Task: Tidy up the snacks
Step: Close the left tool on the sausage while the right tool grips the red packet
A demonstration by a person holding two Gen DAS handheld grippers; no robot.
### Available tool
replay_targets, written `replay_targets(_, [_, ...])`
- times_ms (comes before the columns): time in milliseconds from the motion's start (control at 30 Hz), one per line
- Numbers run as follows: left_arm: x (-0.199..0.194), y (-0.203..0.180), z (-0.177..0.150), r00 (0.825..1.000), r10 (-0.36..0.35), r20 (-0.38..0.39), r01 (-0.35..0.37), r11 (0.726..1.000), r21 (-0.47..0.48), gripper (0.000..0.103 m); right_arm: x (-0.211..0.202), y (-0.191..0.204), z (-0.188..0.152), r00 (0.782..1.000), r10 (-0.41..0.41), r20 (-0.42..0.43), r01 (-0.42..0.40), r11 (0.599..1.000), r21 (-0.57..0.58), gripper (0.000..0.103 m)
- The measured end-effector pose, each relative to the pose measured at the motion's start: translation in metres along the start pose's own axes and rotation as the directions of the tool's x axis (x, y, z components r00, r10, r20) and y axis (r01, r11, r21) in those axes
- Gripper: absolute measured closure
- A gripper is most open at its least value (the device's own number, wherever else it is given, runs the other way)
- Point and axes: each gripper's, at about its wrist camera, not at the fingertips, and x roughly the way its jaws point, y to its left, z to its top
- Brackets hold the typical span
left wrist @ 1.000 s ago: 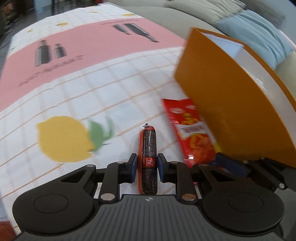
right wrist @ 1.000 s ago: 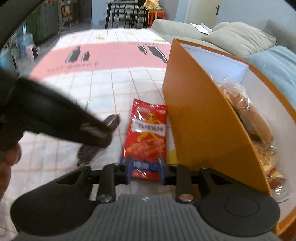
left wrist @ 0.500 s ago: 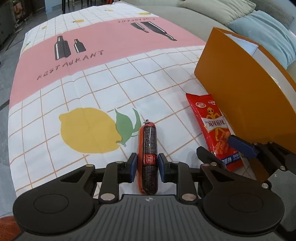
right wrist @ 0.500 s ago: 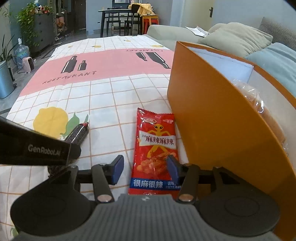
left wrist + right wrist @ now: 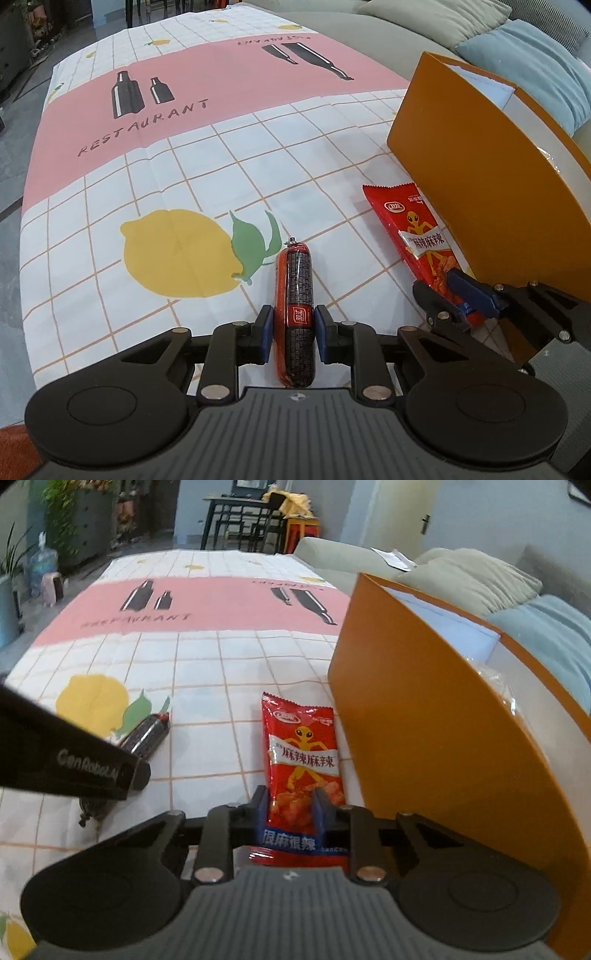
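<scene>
Two handheld grippers worked low over a tablecloth (image 5: 229, 155) printed with lemons, bottles and the word "RESTAURANT" on a pink band. The left gripper (image 5: 294, 330) had its blue pads pressed against both sides of a dark sausage stick (image 5: 294, 295) in red-edged wrap, whose near end ran out of sight under the gripper body. The right gripper (image 5: 289, 806) had its pads drawn in against a red spicy snack packet (image 5: 301, 753) lying flat just beside an orange box (image 5: 424, 738); the packet's lower edge was hidden by the gripper, and whether the sausage or the packet had left the cloth could not be made out. Inside the box, only a clear crinkled wrapper (image 5: 498, 686) showed above the white lining, the contents unreadable. Beyond the table stood a grey sofa (image 5: 332, 559) with cushions and a blue blanket (image 5: 554, 635), a dark dining table (image 5: 240, 520) with chairs and a potted plant (image 5: 62, 502) at the far wall.
</scene>
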Motion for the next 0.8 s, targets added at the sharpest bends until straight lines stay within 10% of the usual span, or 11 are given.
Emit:
replay_targets(100, [-0.007,-0.002,-0.003,1.0,0.017,0.005,-0.017,1.0,0.002,0.078,-0.005,-0.004,0.003,0.999,0.033,-0.008,-0.033,0.999,0.01,0.102])
replay_targets(800, [-0.096,-0.009,-0.034,0.992,-0.006,0.127,0.011,0.999,-0.037,0.081,-0.089,-0.016,0.013,0.978,0.204,0.038,-0.207,0.97,0.13,0.103])
